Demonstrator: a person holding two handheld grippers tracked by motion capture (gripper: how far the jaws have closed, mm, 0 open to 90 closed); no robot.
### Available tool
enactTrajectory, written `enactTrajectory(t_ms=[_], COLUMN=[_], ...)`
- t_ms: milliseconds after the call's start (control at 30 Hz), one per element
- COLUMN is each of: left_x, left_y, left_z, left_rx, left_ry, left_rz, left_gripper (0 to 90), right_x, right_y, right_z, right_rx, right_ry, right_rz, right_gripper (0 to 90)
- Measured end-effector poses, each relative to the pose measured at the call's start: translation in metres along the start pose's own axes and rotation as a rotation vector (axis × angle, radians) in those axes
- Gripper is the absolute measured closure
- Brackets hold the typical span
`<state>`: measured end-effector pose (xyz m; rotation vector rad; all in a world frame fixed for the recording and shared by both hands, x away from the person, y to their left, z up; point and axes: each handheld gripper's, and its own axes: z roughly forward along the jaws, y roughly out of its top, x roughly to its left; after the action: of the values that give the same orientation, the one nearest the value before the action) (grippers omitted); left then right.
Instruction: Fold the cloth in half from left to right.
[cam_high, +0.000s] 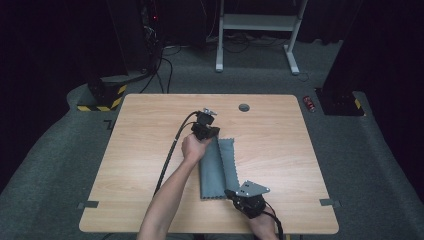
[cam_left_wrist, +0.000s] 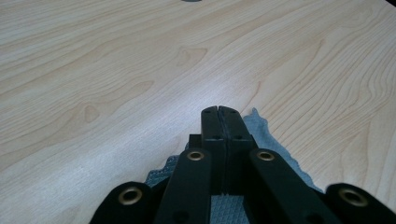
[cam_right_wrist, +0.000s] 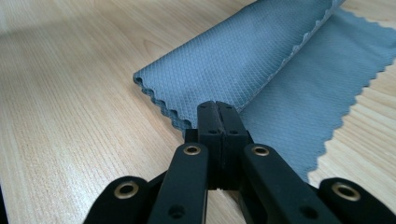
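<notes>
At the far left of the high view a black post stood on a yellow-and-black striped base (cam_high: 102, 98) on the grey carpeted floor (cam_high: 50, 150), in a dark room. Cables ran across the carpet behind it. The light wood-grain rectangular table (cam_high: 150, 200) lay in the middle, with strips of grey tape at its left and right edges.

The left gripper (cam_high: 205, 131) hung over the far end of the folded grey waffle-textured cloth with scalloped edges (cam_high: 216, 170). Its black fingers (cam_left_wrist: 218, 122) were pressed together, and in the left gripper view the cloth's corner lay just beneath and behind their tips; whether any cloth was pinched I could not tell. Beyond the tips stretched bare wood, up to a round grey cable grommet (cam_high: 244, 107).

The right gripper (cam_high: 230, 193) sat at the cloth's near right corner. In its own view its fingers (cam_right_wrist: 217, 119) were closed flat against each other, their tips over the cloth's scalloped edge, where an upper fold overlapped a flat lower layer.

Further right, behind the table, stood a white metal frame (cam_high: 257, 30). A small red object (cam_high: 310, 104) lay on the carpet beside a black base at the far right.
</notes>
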<state>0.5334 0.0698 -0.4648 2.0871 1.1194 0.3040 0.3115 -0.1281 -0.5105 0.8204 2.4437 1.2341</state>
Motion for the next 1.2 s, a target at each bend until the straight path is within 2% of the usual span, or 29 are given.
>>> enactTrajectory(t_ms=[500,900,1000,1200], left_x=[-0.006,-0.019,-0.022,-0.028], left_y=[0.003,0.005,0.006,0.006], left_z=[0.013,0.031,0.036,0.044], left_rx=[0.007,0.045,0.055,0.069], left_ry=[-0.009,-0.026,-0.020,-0.021], left_rz=[-0.008,0.024,0.044,0.054], left_gripper=[89.6,89.5,89.5,89.1], right_x=[-0.010,-0.012,-0.014,-0.018], right_y=[-0.007,-0.015,-0.018,-0.022], right_z=[-0.007,-0.010,-0.011,-0.013], right_rx=[0.007,0.021,0.034,0.044], right_ry=[-0.027,-0.030,-0.033,-0.034], right_rz=[0.031,0.050,0.054,0.061], right_gripper=[90.0,90.0,89.9,90.0])
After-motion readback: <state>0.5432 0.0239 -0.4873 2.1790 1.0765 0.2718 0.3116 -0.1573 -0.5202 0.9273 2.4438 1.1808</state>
